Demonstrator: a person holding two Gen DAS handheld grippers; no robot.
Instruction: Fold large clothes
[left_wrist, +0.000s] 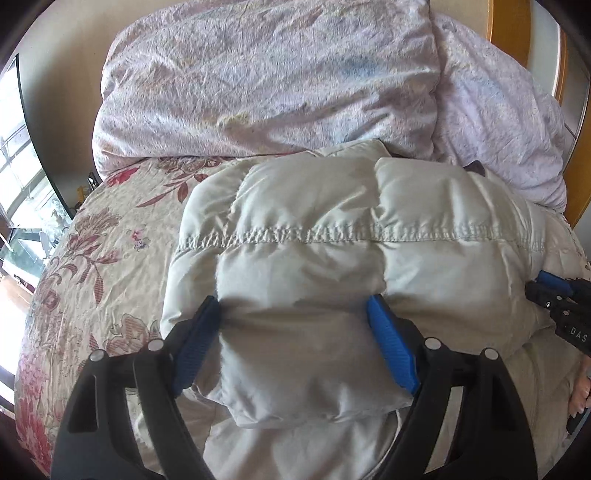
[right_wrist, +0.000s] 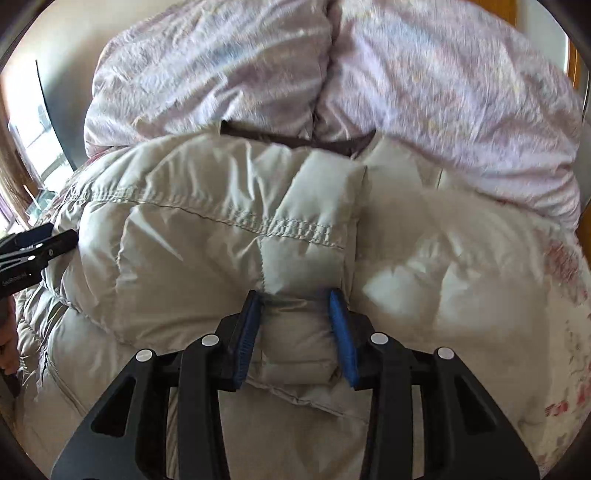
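Left hand-held gripper: blue pads set wide apart, clamping a thick puffed fold of the cream quilted jacket between them. Jacket lies on the bed, over a floral bedspread showing at its left, and touches a crumpled pale lilac duvet heaped behind it. Right hand-held gripper: pads narrower, pinching a bunched fold of the same jacket near a stitched seam. Dark brown lining shows at the jacket's far edge, against the duvet.

A rumpled lilac duvet lies on a floral bedsheet (window alongside).
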